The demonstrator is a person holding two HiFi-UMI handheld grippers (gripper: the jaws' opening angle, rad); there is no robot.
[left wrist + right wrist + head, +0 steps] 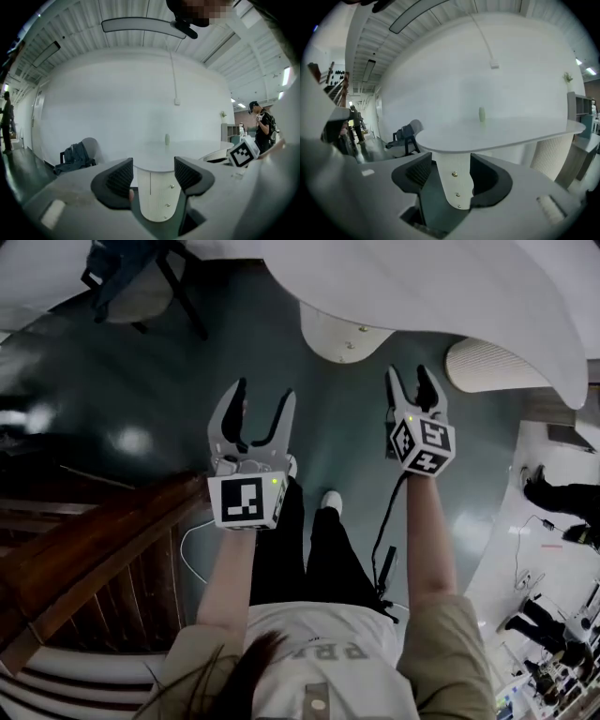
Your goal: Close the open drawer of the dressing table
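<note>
The white dressing table top (422,277) spans the upper part of the head view. Under it stands a rounded white drawer pedestal (342,334) with small knobs. Both gripper views face this pedestal (157,197) (457,180), and its drawer fronts look flush there. My left gripper (261,409) (153,176) is held up in the air, open and empty. My right gripper (410,381) (450,176) hovers beside it, also open with nothing between its jaws. Both are well short of the pedestal. A small pale bottle (482,114) stands on the table top.
A chair with a dark bag (131,277) (75,157) stands left of the table. A wooden stair railing (84,559) runs at lower left. A second ribbed white pedestal (487,367) sits to the right. A cable (384,559) hangs by the person's legs. Another person (262,126) stands far right.
</note>
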